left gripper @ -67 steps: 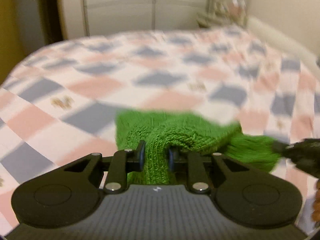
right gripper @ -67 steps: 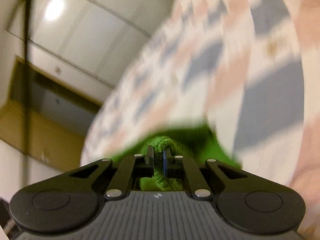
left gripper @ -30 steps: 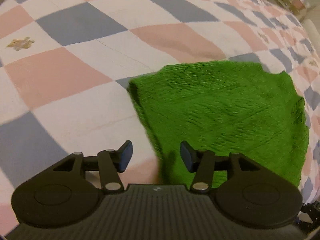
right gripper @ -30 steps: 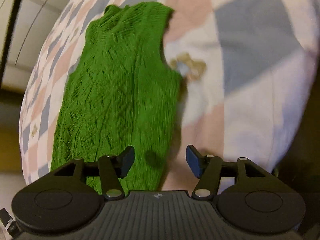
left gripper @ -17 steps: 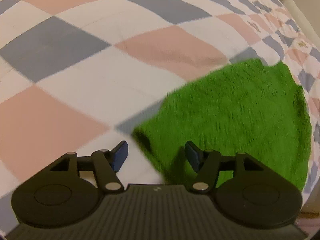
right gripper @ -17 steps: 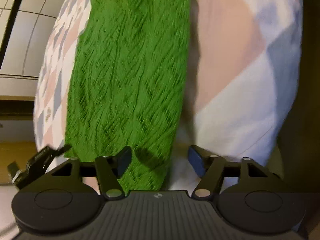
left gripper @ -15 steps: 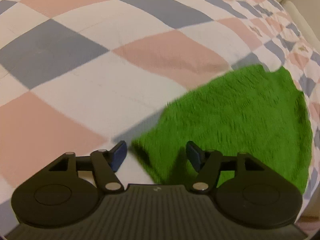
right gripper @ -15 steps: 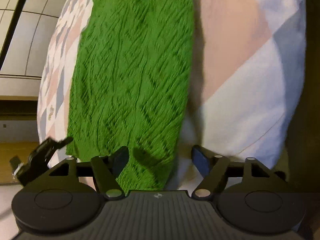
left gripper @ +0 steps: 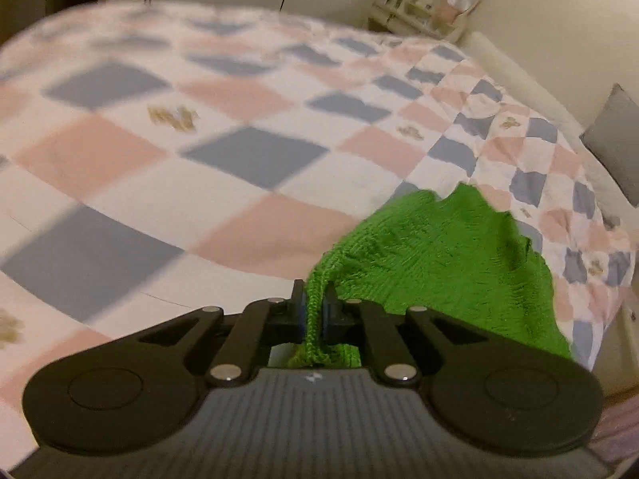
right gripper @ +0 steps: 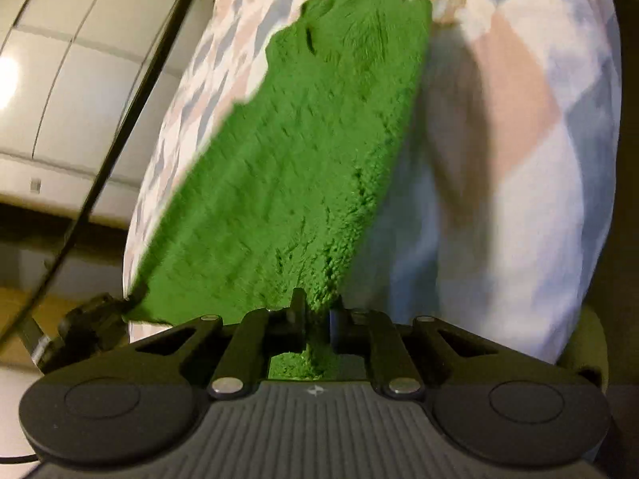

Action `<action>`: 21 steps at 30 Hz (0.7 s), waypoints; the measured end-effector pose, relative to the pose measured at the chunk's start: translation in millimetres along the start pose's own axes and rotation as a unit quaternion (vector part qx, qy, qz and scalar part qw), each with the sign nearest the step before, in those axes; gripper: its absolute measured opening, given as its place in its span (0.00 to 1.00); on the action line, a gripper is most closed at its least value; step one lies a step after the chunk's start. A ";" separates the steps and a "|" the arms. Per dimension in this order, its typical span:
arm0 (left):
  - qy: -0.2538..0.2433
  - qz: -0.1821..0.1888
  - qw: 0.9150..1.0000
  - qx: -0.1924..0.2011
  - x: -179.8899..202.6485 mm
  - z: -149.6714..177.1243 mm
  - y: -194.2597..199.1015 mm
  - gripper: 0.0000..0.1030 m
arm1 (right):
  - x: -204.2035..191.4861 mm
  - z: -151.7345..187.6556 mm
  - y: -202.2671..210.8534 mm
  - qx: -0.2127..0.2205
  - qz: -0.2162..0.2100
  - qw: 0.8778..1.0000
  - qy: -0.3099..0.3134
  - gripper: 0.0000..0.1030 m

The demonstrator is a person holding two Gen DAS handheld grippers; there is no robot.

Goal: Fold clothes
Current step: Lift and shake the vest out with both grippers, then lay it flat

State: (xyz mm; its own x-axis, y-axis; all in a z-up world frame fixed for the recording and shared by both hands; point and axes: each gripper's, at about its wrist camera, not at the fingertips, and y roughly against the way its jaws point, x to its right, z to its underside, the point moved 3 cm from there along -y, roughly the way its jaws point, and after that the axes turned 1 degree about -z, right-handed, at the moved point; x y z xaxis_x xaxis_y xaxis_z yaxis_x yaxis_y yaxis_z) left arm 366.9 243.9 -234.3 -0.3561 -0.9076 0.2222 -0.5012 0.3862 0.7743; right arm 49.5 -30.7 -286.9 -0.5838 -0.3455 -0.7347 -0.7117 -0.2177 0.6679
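From the left wrist we see our left gripper (left gripper: 314, 305) clenched on an edge of the green knit garment (left gripper: 439, 255); a bunched ridge of knit stands between the fingers (left gripper: 297, 299) and a little spills out behind them. The rest of the knit runs ahead and to the right of the fingers, lying over the checked quilt (left gripper: 223, 151) near the bed's right edge. It reads as soft and thick, light enough to lift but stretchy, so we judge it will sag and drag between two holds; corners or a hem give the firmest purchase

From the right wrist, our right gripper (right gripper: 317, 311) is likewise closed on the garment's near edge, green knit packed between the fingers (right gripper: 298, 303). The knit stretches away ahead and to the left, lifted in a taut sheet, with the quilt-covered side of the bed to the right of the fingers. At the garment's left corner we glimpse the other gripper holding it
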 end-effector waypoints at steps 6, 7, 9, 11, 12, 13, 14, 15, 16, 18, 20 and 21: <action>0.003 -0.119 0.988 -0.094 -71.0 55.0 -19.3 0.10 | 29.6 79.8 -55.0 -0.141 0.076 0.986 -0.043 0.22; 0.003 -0.138 0.984 -0.110 -82.8 64.2 -22.3 0.08 | 29.5 76.4 -50.7 -0.131 0.079 0.987 -0.041 0.29; 0.002 -0.153 0.981 -0.123 -91.5 74.8 -19.4 0.09 | 24.3 61.8 -34.5 -0.093 0.098 0.991 -0.013 0.41; -0.010 -0.126 0.986 -0.113 -74.2 73.4 -7.1 0.09 | 21.6 44.6 -16.1 -0.049 0.118 0.992 0.009 0.42; -0.021 -0.104 0.988 -0.109 -61.1 71.6 -2.1 0.09 | 21.0 35.8 -7.2 -0.027 0.127 0.991 0.018 0.42; -0.039 -0.083 0.991 -0.102 -44.9 70.3 1.4 0.09 | 22.6 26.3 -0.6 -0.005 0.131 0.991 0.023 0.42; -0.058 -0.062 0.992 -0.095 -28.2 69.1 4.7 0.10 | 21.8 16.1 4.6 0.018 0.133 0.990 0.034 0.41; -0.077 -0.037 0.992 -0.091 -7.9 69.3 1.6 0.11 | 21.1 6.6 9.1 0.039 0.135 0.989 0.045 0.41; -0.095 -0.009 0.991 -0.090 14.2 70.6 -2.3 0.11 | 20.5 -0.8 10.2 0.051 0.133 0.988 0.059 0.41; -0.120 0.033 0.988 -0.089 54.9 74.3 -15.9 0.11 | 19.5 -17.5 7.6 0.063 0.128 0.986 0.086 0.36; -0.138 0.062 0.984 -0.090 92.0 75.4 -33.5 0.11 | 20.1 -33.9 -0.2 0.064 0.117 0.985 0.107 0.30; -0.144 0.074 0.983 -0.090 109.6 75.1 -42.4 0.11 | 20.2 -42.1 -4.2 0.065 0.112 0.985 0.118 0.29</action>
State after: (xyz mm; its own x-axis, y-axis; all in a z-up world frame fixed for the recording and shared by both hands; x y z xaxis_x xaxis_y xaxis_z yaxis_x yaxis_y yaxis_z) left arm 289.9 140.3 -287.3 -0.6355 -0.7498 0.1842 -0.2885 0.4519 0.8441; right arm 57.1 -75.2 -299.6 -0.6353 -0.5772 -0.5131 -0.6287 0.0006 0.7777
